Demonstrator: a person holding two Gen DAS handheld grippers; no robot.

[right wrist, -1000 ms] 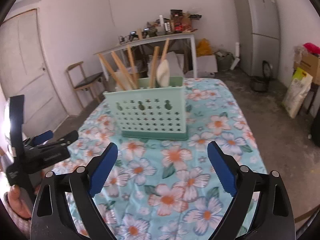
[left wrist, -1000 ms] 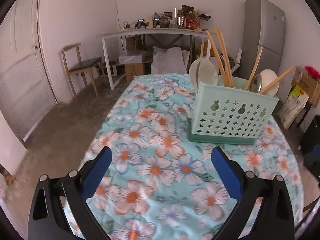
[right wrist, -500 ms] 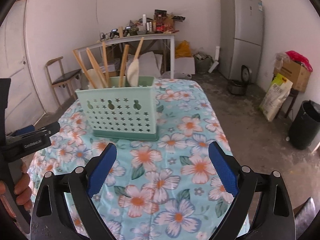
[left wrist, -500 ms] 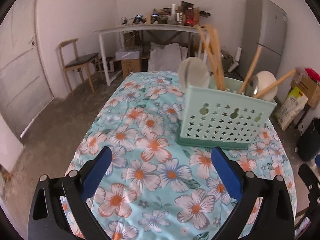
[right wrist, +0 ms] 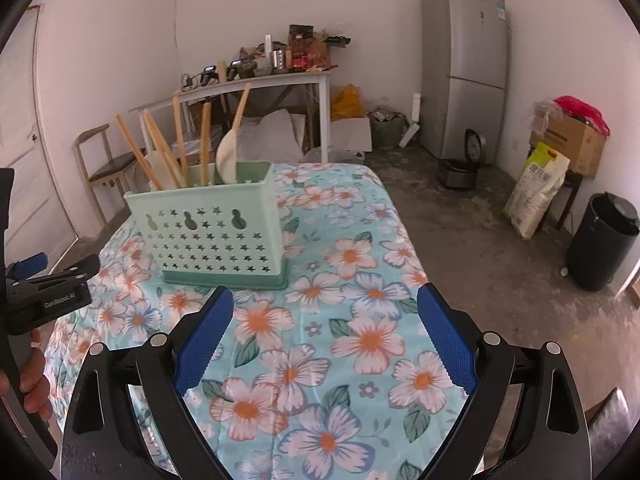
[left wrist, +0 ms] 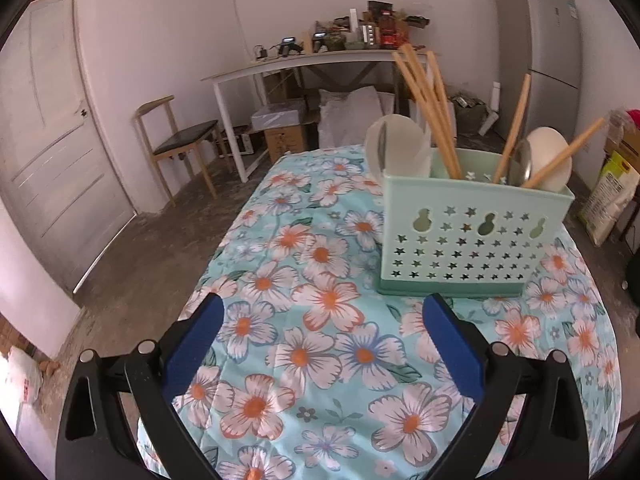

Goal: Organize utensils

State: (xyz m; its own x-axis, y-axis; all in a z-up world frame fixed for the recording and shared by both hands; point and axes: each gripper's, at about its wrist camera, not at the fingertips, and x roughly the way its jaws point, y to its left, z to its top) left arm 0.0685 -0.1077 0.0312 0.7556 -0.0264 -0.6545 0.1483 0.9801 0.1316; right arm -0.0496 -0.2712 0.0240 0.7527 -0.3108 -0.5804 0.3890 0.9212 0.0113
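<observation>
The caddy stands on the flowered surface, right of centre in the left view, packed with wooden-handled utensils. Both grippers hover empty, fingers apart. The utensils look light and stiff; grip a bare handle high up.

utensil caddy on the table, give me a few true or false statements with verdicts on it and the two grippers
1. The caddy stands upright on the floral cloth. True.
2. The left gripper grips a spoon. False: open and empty.
3. Wooden handles stick up out of the caddy. True.
4. The right gripper touches the caddy. False: open, short of it.
5. Loose utensils lie on the cloth. False: none seen there.
</observation>
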